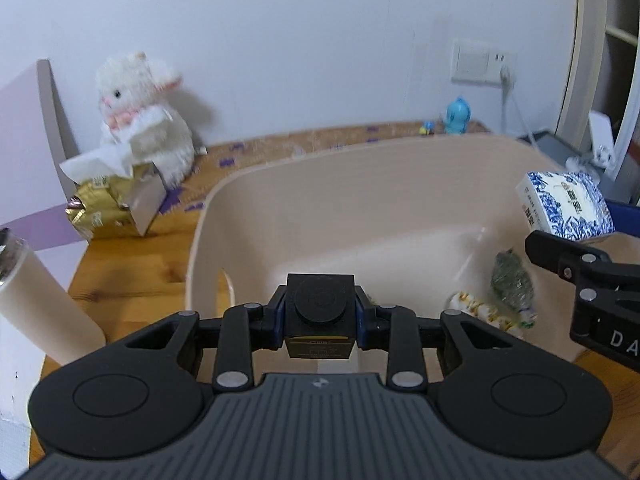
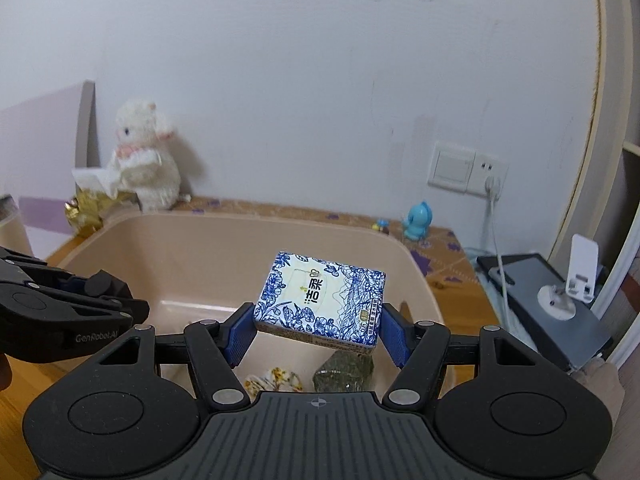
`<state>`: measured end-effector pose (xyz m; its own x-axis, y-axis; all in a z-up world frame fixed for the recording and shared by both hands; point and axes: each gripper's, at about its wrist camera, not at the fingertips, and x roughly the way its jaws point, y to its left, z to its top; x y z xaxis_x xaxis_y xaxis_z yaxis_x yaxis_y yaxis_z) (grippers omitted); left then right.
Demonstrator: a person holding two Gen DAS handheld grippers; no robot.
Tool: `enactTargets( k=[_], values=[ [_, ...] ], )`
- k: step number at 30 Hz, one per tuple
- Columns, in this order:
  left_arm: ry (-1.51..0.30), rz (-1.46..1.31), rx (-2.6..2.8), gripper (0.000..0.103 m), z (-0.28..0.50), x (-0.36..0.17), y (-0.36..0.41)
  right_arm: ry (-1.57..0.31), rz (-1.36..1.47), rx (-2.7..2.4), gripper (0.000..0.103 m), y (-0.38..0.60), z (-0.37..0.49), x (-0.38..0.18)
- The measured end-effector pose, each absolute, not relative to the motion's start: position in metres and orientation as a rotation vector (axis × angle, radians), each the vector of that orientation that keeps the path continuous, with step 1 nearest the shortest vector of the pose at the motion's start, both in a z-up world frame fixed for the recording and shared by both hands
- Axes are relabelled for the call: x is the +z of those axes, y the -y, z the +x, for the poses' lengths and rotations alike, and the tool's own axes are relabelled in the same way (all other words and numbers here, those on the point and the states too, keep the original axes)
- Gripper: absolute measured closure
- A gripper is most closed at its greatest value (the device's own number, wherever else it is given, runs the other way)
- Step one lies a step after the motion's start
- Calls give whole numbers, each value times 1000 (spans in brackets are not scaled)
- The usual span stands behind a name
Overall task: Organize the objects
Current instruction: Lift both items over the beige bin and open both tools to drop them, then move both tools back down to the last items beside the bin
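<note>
Blue-and-white tissue pack (image 2: 320, 300), flat and slightly tilted, pinched by the right gripper (image 2: 318, 330) above the beige bin (image 2: 200, 240). Small black box (image 1: 320, 312) clamped in the left gripper (image 1: 320, 320), also over the bin. Inside already: green packet (image 1: 512, 284) and yellow-flowered packet (image 1: 480, 312). Partway done, I'd say; both held items not yet dropped. Gold tissue bag (image 1: 108, 208), white cup (image 1: 44, 308) and plush rabbit (image 1: 140, 120) sit outside.

Green packet (image 2: 344, 372) half hidden under tissue pack (image 2: 320, 300); cup (image 1: 36, 300) cut by frame edge.
</note>
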<state>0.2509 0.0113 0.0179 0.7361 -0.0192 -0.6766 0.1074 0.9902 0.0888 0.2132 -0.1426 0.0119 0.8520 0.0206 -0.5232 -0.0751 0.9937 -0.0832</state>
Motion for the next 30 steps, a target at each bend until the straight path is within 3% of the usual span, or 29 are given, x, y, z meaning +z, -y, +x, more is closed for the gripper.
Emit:
enactTargets(
  k=[9, 12, 16, 17, 30],
  values=[
    [-796, 125, -99, 69, 263, 9, -9, -655, -113, 53, 40, 142, 237, -13],
    [-795, 111, -106, 66, 260, 12, -11, -644, -112, 48, 33, 142, 234, -10],
    [-755, 108, -112, 33, 247, 26, -10, -609, -114, 40, 27, 143, 223, 1],
    [-739, 109, -105, 29, 243, 30, -10, -603, -112, 41, 26, 143, 220, 4],
    [-677, 98, -76, 25, 178, 64, -32, -546, -99, 61, 13, 133, 157, 32]
  ],
)
